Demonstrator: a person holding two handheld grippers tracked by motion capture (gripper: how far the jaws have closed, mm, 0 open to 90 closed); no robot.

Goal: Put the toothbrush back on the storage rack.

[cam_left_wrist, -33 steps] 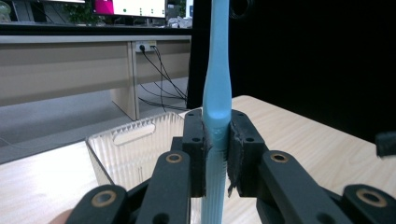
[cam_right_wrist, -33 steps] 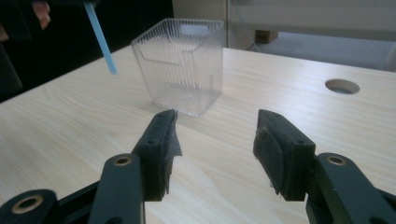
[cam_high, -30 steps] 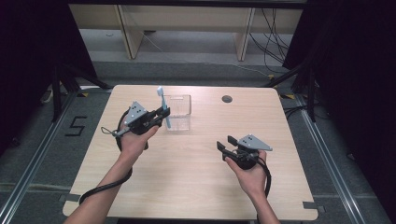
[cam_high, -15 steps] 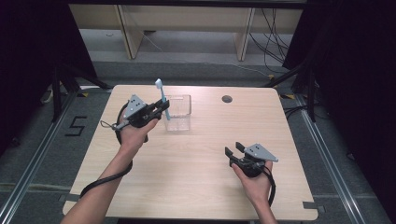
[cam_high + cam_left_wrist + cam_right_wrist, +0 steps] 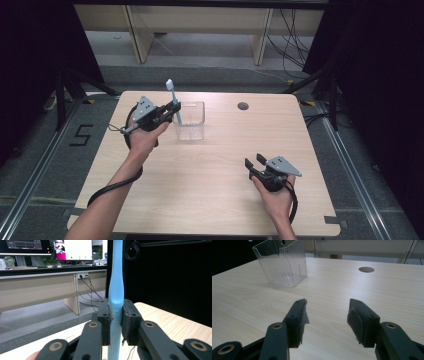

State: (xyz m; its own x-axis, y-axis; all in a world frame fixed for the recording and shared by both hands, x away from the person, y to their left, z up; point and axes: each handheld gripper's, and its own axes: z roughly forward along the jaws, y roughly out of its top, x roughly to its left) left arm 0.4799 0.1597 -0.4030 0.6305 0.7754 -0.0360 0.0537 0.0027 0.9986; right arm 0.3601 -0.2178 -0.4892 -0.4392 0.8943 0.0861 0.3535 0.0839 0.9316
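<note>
Nearest the person, right gripper (image 5: 256,162) low over the bare table (image 5: 215,185), jaws spread wide with nothing between them; right gripper view shows both pads clear of the wood, pointing towards the far container; idle, well apart from the work.

Farther out, left gripper (image 5: 172,106) clamped tight on a light-blue toothbrush (image 5: 173,100); left gripper view has the handle pinched between both pads (image 5: 128,322), running straight up out of frame; in the high view the brush stands near upright, head at the top, lower end dropping just beside or just inside the near-left rim of the clear ribbed container (image 5: 190,120); cannot tell which.

Step in hand, by my reading: placing the toothbrush into the container, carry about done, release not yet made. Next move calls for getting the lower end over the opening, lowering until it seats, then opening the jaws without tipping the light container.

Toothbrush: slim, smooth plastic, pale blue, waisted neck above the grip, whitish head. Container: transparent, square-ish, fluted walls, looks empty, standing at the far left-centre of the table; round cable hole (image 5: 243,106) beyond it to the right.
</note>
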